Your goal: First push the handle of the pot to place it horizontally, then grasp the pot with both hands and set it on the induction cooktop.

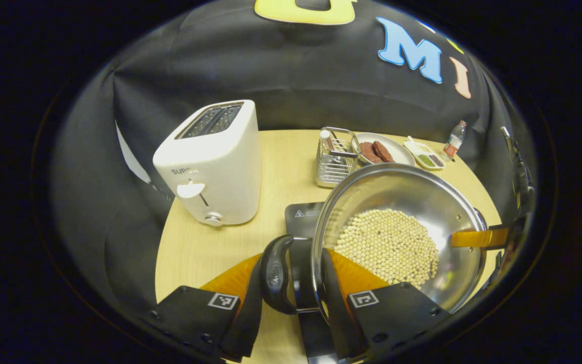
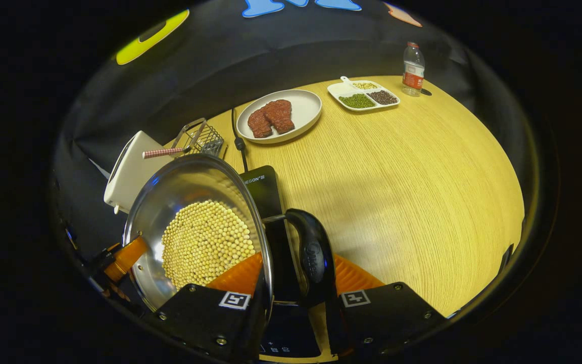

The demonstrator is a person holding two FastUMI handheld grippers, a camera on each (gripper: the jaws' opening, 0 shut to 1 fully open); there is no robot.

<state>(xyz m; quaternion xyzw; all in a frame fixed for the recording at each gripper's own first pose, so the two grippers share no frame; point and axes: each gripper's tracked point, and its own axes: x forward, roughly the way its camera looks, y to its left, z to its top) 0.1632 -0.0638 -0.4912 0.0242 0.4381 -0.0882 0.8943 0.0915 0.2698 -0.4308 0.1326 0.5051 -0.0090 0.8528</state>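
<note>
Both grippers are seen clamped on the steel pot (image 1: 412, 202): the left gripper (image 1: 291, 283) is closed across one black side handle (image 1: 275, 273) and the rim, and the right gripper (image 2: 291, 283) is closed likewise on the opposite handle (image 2: 311, 253). Soybeans (image 2: 205, 242) are held inside the pot, which is positioned over the black induction cooktop (image 2: 263, 189) on the wooden table (image 2: 397, 177). Whether it rests there cannot be told.
</note>
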